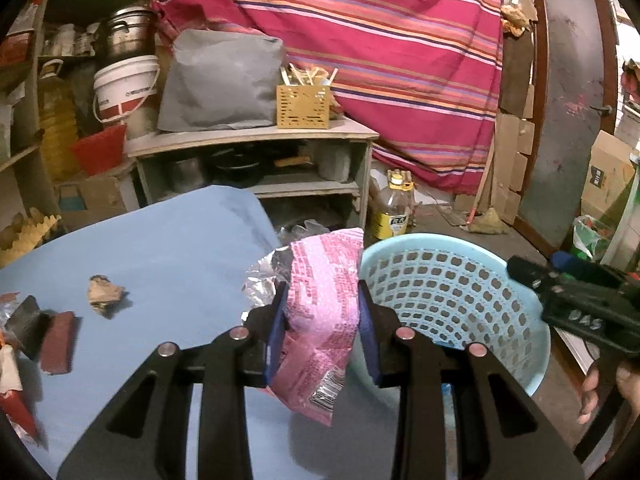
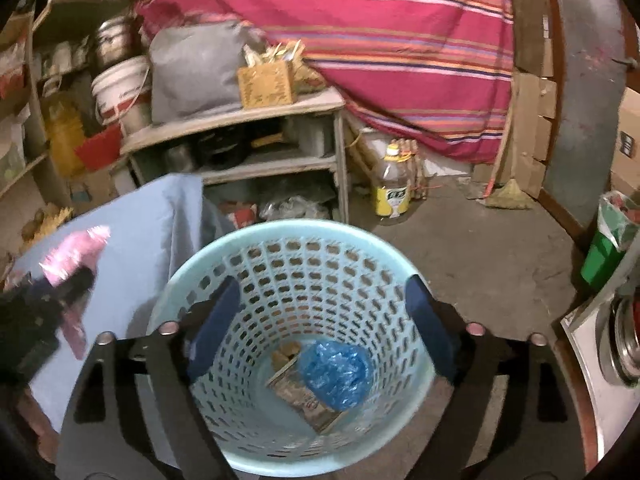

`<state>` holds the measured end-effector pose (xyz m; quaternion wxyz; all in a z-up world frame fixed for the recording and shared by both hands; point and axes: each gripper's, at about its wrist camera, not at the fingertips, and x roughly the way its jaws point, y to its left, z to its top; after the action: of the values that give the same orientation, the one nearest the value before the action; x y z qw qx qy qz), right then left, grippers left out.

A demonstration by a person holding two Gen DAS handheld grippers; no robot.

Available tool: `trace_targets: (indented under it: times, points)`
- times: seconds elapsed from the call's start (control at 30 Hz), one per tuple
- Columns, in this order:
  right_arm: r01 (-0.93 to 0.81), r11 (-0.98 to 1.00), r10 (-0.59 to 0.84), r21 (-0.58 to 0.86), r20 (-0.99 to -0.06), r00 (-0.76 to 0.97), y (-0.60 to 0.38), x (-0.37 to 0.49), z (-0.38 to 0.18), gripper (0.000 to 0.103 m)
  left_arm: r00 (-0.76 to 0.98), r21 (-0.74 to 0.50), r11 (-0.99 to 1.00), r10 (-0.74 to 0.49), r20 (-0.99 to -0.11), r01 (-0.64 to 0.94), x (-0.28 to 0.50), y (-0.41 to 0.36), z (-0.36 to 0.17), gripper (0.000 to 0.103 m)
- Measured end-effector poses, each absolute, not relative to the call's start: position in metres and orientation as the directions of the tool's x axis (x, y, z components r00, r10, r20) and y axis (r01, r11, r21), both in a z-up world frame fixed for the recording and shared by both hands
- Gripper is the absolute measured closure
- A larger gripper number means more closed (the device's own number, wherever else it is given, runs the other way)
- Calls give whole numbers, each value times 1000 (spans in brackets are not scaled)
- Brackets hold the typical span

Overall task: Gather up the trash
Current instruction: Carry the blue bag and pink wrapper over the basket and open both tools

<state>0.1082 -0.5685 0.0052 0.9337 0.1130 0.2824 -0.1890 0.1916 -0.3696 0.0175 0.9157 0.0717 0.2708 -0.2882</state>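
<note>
Your left tongs point(image 1: 322, 316) are pinching the pink wrapper point(image 1: 320, 320) across its middle, the blue pads pressed in from both sides, and the wrapper hangs in the air over the edge of the blue bench point(image 1: 160, 248), just beside the rim of the pale blue basket point(image 1: 452, 280). Expect it to handle as a thin, crinkly film: very light, limp, with a silver foil lining showing at its top edge and a loose tail drooping below the pads. It looks slick, so a grip on a single layer could slide; the bunched middle where you hold it now seems the safest place, since the folds give the pads something to bite. Because it weighs almost nothing, it may cling to a pad or flutter when you let go, so you would do well to release it well inside the basket's mouth. Your right tongs point(image 2: 320, 328) are spread wide with nothing between them, poised over the basket, where a crumpled blue plastic bag point(image 2: 334, 372) and some flat printed packaging point(image 2: 304, 396) already lie on the bottom. On the bench more scraps wait: a crumpled brownish paper point(image 1: 105, 294) and a dark red bar-shaped packet point(image 1: 58, 342) beside a dark wrapper point(image 1: 26, 326). The paper will likely crush easily; the packet looks stiffer, better taken across its narrow width.
</note>
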Motion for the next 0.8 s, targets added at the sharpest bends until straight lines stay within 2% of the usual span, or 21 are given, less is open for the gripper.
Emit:
trace_targets:
  times: [0.1, 0.43, 0.5, 0.67, 0.8]
  points:
    - [440, 888, -298, 137, -559, 774, -575, 98, 8, 12, 675, -22, 810, -502, -541, 586, 188, -387, 15, 69]
    - [491, 848, -310, 200, -566, 764, -597, 86, 4, 11, 625, -23, 771, -532, -572, 636, 196, -444, 4, 66]
    - [496, 846, -315, 196, -567, 761, -598, 85, 3, 11, 615, -31, 771, -531, -583, 636, 201, -450, 2, 60]
    - [508, 837, -321, 203, -571, 756, -602, 82, 2, 11, 606, -45, 763, -546, -578, 645, 202, -449, 4, 31]
    - [509, 836, -318, 207, -572, 756, -603, 83, 2, 11, 619, -19, 768, -530, -579, 640, 200, -443, 7, 27]
